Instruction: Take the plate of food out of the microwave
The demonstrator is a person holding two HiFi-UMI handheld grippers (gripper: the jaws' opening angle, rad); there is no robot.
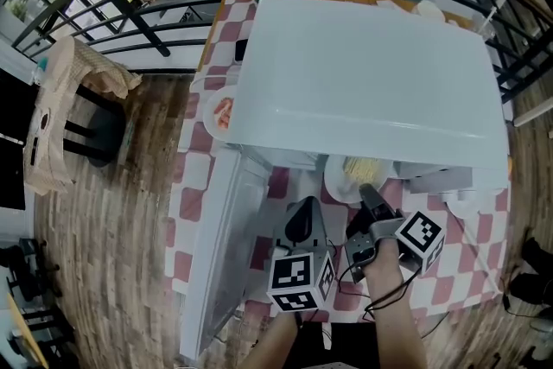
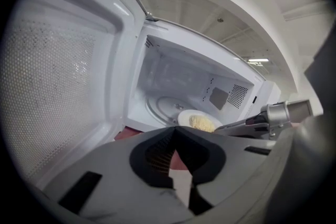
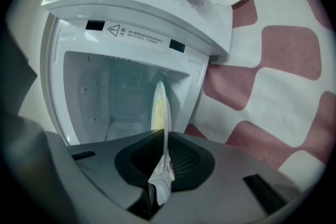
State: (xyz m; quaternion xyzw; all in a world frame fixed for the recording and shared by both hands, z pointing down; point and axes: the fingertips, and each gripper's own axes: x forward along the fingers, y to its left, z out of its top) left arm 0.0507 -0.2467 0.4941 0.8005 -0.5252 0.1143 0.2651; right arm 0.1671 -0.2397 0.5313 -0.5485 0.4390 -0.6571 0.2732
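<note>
At the mouth of the microwave, the plate with its yellow food lies at the front edge of the cavity, part of it showing past the microwave's top. The right gripper has its jaws clenched on the plate's near rim. In front of the microwave, beside its swung-open door, the left gripper hangs with jaws pressed together on nothing. The microwave stands on a desk covered in red-and-white checks.

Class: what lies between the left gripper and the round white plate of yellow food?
Only bare red-and-white checked tablecloth. The head view shows it between the left gripper and the round white plate of yellow food; nothing stands there.
</note>
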